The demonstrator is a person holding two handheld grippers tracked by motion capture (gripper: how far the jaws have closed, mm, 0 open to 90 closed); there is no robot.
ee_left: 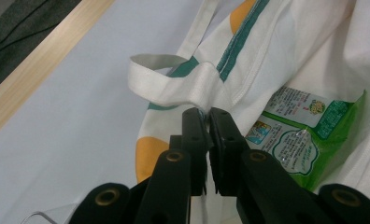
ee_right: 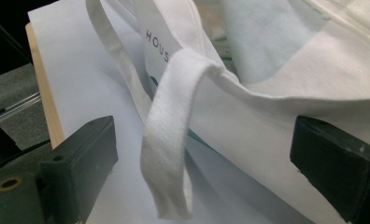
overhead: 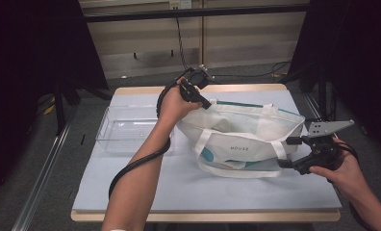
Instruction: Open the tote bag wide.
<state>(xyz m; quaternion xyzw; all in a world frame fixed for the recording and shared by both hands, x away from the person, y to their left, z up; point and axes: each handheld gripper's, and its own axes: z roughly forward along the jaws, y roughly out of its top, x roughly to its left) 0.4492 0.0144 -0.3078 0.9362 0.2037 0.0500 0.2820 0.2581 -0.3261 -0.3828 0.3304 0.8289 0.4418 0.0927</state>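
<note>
wide-open right gripper (ee_right: 202, 168) straddles the tote bag (overhead: 241, 139) edge; left gripper (ee_left: 207, 121) pinches its rim.

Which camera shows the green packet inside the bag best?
The left gripper view: the green packet lies in plain sight inside the bag. The high view gives the bag's mouth from afar; the right gripper view gives its outer wall and strap.

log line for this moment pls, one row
left gripper: shut on tote bag rim | right gripper: open, jaws either side of bag handle | inside bag: green packet | beside bag: clear bin
</note>
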